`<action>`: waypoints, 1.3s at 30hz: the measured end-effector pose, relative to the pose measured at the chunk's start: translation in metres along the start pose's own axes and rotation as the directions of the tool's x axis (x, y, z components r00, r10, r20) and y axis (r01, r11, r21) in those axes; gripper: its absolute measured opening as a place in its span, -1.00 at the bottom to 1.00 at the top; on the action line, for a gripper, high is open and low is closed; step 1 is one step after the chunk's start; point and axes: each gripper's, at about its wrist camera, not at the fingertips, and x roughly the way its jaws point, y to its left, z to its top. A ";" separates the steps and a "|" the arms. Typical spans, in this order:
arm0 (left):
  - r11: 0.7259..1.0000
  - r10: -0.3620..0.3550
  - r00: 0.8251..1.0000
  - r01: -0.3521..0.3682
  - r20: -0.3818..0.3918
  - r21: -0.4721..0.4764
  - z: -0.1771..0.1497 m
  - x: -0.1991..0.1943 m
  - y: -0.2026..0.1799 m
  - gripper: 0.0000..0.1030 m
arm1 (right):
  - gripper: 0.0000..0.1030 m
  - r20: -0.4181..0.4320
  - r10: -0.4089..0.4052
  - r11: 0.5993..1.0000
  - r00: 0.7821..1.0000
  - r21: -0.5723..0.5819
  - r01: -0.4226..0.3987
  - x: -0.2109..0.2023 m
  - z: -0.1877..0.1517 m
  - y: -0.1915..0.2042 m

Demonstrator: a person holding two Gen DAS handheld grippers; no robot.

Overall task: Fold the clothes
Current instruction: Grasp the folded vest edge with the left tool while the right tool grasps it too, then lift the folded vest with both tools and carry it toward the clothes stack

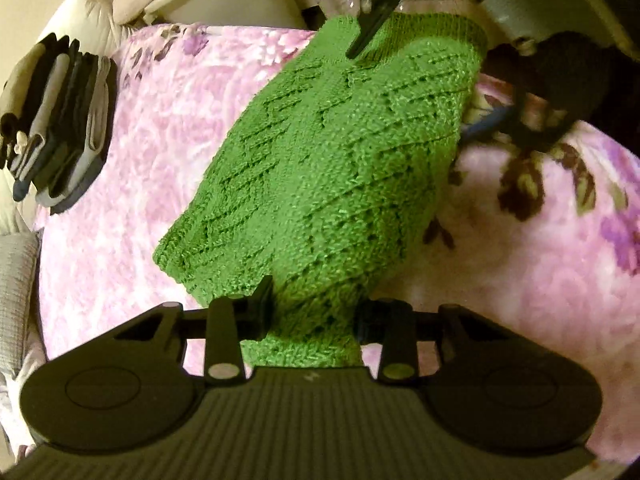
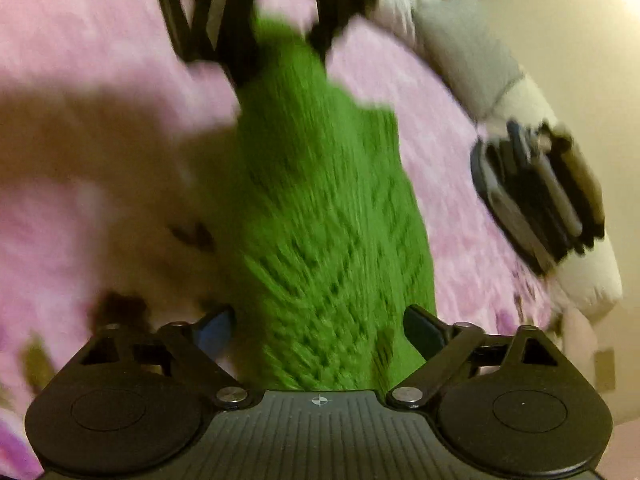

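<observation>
Well, we gripped the green knit [image 1: 332, 168] with both tools, left tool [image 1: 316, 316] and right tool [image 2: 320, 328]; the right view blurred.

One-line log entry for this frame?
left gripper: shut on green knit | right gripper: grip unclear | knit stretched between both | folded stack aside

Green knitted sweater [image 1: 332, 168], zigzag eyelet pattern, stretched lengthwise and lifted above the pink floral blanket [image 1: 132, 152]; ribbed hem at one end.
</observation>
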 end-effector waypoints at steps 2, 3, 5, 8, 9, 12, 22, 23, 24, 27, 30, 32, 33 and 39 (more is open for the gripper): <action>1.000 -0.010 1.000 0.010 -0.003 -0.008 0.002 -0.003 -0.001 -0.37 | 0.03 -0.012 0.011 0.999 1.000 -0.037 -0.012 -0.003 0.000 -0.003; 1.000 -0.016 1.000 0.016 -0.004 -0.020 0.003 -0.005 0.000 -0.37 | -0.28 -0.015 0.016 0.999 1.000 -0.044 -0.017 -0.008 0.001 -0.006; 0.999 -0.026 1.000 0.026 -0.010 -0.036 0.007 -0.011 0.001 -0.38 | -0.38 -0.021 0.032 0.999 0.999 -0.030 -0.033 -0.021 0.004 -0.018; 0.997 -0.042 0.999 0.041 -0.012 -0.058 0.017 -0.030 0.007 -0.39 | -0.44 -0.027 0.046 0.998 0.999 -0.042 -0.047 -0.045 0.005 -0.039; 0.998 -0.041 0.999 0.041 -0.015 -0.057 0.020 -0.039 0.007 -0.39 | -0.45 -0.024 0.038 0.997 0.999 -0.062 -0.040 -0.054 0.007 -0.045; 0.996 -0.045 0.999 0.044 -0.015 -0.073 0.029 -0.069 0.011 -0.39 | -0.46 -0.023 0.060 0.995 0.998 -0.073 -0.062 -0.087 0.013 -0.061; 0.995 -0.058 0.998 0.057 -0.006 -0.085 0.045 -0.166 -0.005 -0.40 | -0.47 -0.033 0.172 0.983 0.985 -0.052 -0.174 -0.195 0.025 -0.079; 0.995 -0.053 0.999 0.052 -0.006 -0.087 0.045 -0.174 -0.009 -0.40 | -0.48 -0.029 0.169 0.984 0.985 -0.058 -0.171 -0.203 0.026 -0.077; 0.995 -0.048 0.999 0.048 -0.006 -0.090 0.045 -0.180 -0.012 -0.40 | -0.48 -0.026 0.166 0.984 0.986 -0.062 -0.167 -0.211 0.026 -0.076; 0.994 -0.034 0.999 0.034 0.003 -0.102 0.046 -0.198 -0.020 -0.40 | -0.48 -0.013 0.156 0.986 0.988 -0.057 -0.156 -0.231 0.027 -0.075; 0.994 -0.021 1.000 0.021 0.003 -0.108 0.050 -0.212 -0.023 -0.40 | -0.48 -0.002 0.145 0.987 0.989 -0.069 -0.145 -0.245 0.026 -0.077; 0.994 -0.011 1.000 0.011 0.000 -0.112 0.055 -0.219 -0.024 -0.40 | -0.48 0.004 0.147 0.987 0.989 -0.074 -0.146 -0.248 0.025 -0.083; 0.993 -0.008 1.000 0.007 -0.002 -0.114 0.058 -0.221 -0.023 -0.40 | -0.48 0.006 0.147 0.986 0.989 -0.076 -0.146 -0.251 0.023 -0.085; 0.991 0.013 1.000 -0.015 -0.016 -0.134 0.087 -0.220 -0.012 -0.40 | -0.48 0.027 0.150 0.985 0.988 -0.090 -0.147 -0.248 0.007 -0.119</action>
